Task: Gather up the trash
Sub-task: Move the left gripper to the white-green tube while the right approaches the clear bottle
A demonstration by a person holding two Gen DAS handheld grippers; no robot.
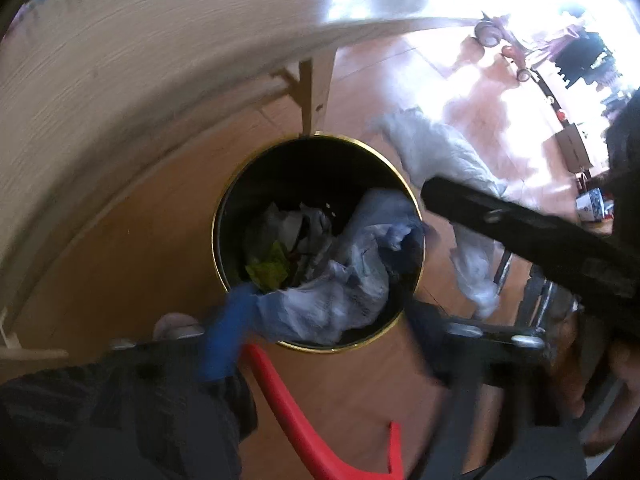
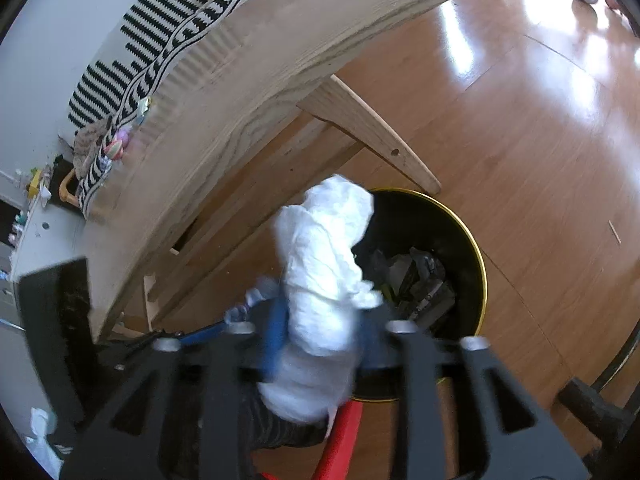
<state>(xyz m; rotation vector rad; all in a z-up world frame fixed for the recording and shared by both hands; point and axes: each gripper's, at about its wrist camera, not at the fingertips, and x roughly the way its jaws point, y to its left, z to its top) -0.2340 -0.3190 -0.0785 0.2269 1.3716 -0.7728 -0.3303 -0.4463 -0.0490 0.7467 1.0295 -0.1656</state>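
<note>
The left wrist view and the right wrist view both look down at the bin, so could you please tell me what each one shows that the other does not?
Only the left wrist view shows crumpled bluish plastic lying over the near rim, green scrap deep inside, and wheeled toys in the glare.

Only the right wrist view shows the black-and-white striped cloth on the table and, blurred, the white tissue wad between the open right gripper fingers.

Both show the black gold-rimmed bin, the wooden table, the wood floor and a red object.
</note>
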